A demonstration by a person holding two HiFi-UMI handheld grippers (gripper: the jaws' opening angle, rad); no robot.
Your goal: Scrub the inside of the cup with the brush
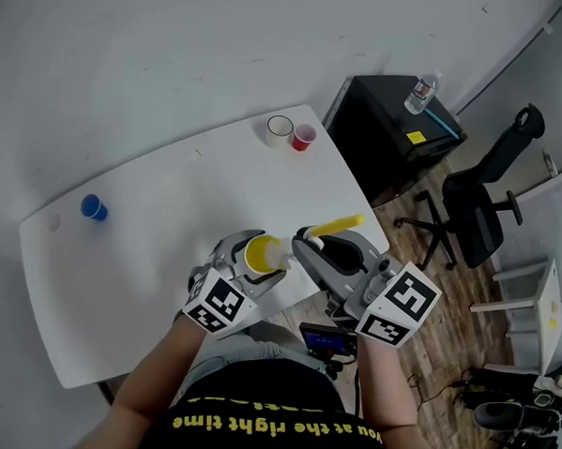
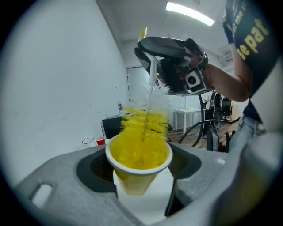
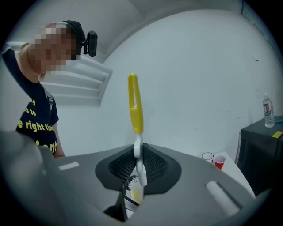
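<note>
Left gripper [image 1: 253, 264]: fingers spread wide, clamped on the yellow cup [image 2: 138, 159], one pad on each side of its wall. Cup is off the worktop [image 1: 168, 222], held above its near edge, close to the near right corner. The mouth is open to the head view and shows the yellow inside.

Right gripper [image 1: 305, 243]: fingers almost together, pinching the brush [image 3: 135, 103] by its white neck. The yellow handle sticks out past the fingers. In the right gripper view the handle stands up above the fingers and the head sits on the other side, seen through the gap between them.

The two grippers are just beside each other, with the right one above the cup in the left gripper view.

Bristles [image 2: 146, 121]: yellow low down, white higher up, blurred. The lower part is inside the cup mouth, the upper part is above the rim. Can't tell whether they reach the bottom.

Rest of the worktop:
- blue cup [image 1: 93, 207] upright near the left edge, well apart from the grippers
- clear cup [image 1: 279, 131] and red cup [image 1: 304, 137] side by side at the far right corner

Off the worktop, past that corner: a black cabinet [image 1: 399, 131] with a water bottle [image 1: 420, 93] on top, and an office chair [image 1: 484, 201] to its right.
</note>
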